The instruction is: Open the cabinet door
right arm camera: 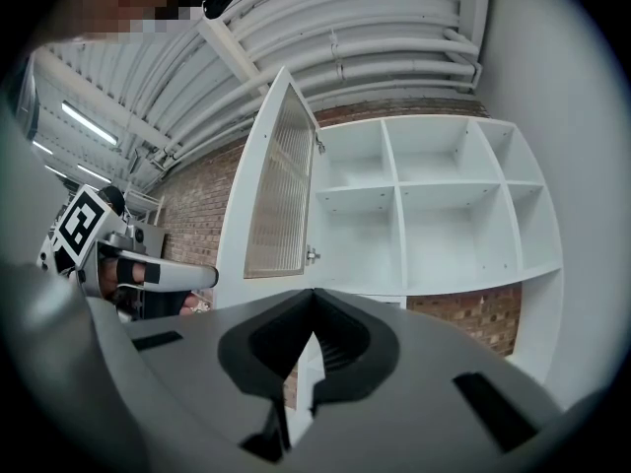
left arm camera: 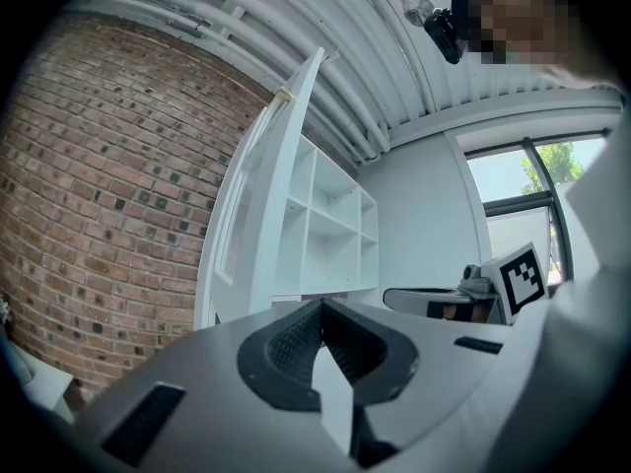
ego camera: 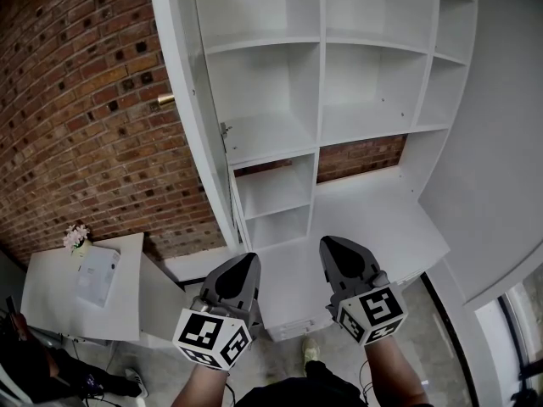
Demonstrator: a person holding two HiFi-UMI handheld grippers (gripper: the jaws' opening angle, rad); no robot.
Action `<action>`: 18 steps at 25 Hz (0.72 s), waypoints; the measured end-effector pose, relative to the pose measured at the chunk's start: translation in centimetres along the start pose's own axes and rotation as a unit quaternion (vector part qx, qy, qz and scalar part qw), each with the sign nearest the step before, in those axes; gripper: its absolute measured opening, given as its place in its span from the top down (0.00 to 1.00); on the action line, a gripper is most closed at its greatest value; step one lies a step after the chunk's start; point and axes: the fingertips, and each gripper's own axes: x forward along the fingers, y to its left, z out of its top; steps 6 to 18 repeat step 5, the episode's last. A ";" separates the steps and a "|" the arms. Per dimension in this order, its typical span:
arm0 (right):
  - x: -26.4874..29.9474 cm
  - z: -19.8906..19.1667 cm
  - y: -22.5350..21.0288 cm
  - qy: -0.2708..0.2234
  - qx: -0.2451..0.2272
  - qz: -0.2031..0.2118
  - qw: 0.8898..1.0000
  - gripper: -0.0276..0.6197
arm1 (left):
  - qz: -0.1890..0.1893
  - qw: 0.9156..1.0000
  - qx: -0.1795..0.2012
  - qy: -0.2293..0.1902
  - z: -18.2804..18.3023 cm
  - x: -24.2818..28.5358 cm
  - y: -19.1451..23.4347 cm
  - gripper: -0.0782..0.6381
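The tall white cabinet (ego camera: 322, 100) stands against the brick wall with bare, open shelves. Its door (ego camera: 191, 100) is swung wide open and shows edge-on at the left, a brass knob (ego camera: 165, 100) on its outer face. In the right gripper view the door (right arm camera: 276, 205) shows a slatted panel beside the shelves (right arm camera: 434, 215). My left gripper (ego camera: 248, 261) and right gripper (ego camera: 329, 244) hang side by side low in front of the cabinet, well short of the door. Both are shut and hold nothing: the left gripper (left arm camera: 320, 304) and the right gripper (right arm camera: 314, 292) each show their jaws meeting at the tip.
A brick wall (ego camera: 76, 100) runs to the left of the door. A white desk top (ego camera: 382, 219) juts out under the shelves. At the lower left stands a low white table (ego camera: 42, 303) with papers and small flowers (ego camera: 76, 236). A person sits at the bottom left corner (ego camera: 34, 371).
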 end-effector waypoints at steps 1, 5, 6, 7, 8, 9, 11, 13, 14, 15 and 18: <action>0.0 0.0 0.0 0.000 0.000 0.000 1.000 0.95 | 0.000 1.000 0.000 0.000 0.0 0.0 0.0 0.88; -0.1 -0.3 -0.1 0.003 0.001 0.003 1.000 0.95 | -0.001 1.000 0.000 0.002 0.0 0.1 -0.3 0.88; -0.1 -0.3 -0.1 0.003 0.001 0.003 1.000 0.95 | -0.001 1.000 0.000 0.002 0.0 0.1 -0.3 0.88; -0.1 -0.3 -0.1 0.003 0.001 0.003 1.000 0.95 | -0.001 1.000 0.000 0.002 0.0 0.1 -0.3 0.88; -0.1 -0.3 -0.1 0.003 0.001 0.003 1.000 0.95 | -0.001 1.000 0.000 0.002 0.0 0.1 -0.3 0.88; -0.1 -0.3 -0.1 0.003 0.001 0.003 1.000 0.95 | -0.001 1.000 0.000 0.002 0.0 0.1 -0.3 0.88; -0.1 -0.3 -0.1 0.003 0.001 0.003 1.000 0.95 | -0.001 1.000 0.000 0.002 0.0 0.1 -0.3 0.88; -0.1 -0.3 -0.1 0.003 0.001 0.003 1.000 0.95 | -0.001 1.000 0.000 0.002 0.0 0.1 -0.3 0.88; -0.1 -0.3 -0.1 0.003 0.001 0.003 1.000 0.95 | -0.001 1.000 0.000 0.002 0.0 0.1 -0.3 0.88; -0.1 -0.3 -0.1 0.003 0.001 0.003 1.000 0.95 | -0.001 1.000 0.000 0.002 0.0 0.1 -0.3 0.88; -0.1 -0.3 -0.1 0.003 0.001 0.003 1.000 0.95 | -0.001 1.000 0.000 0.002 0.0 0.1 -0.3 0.88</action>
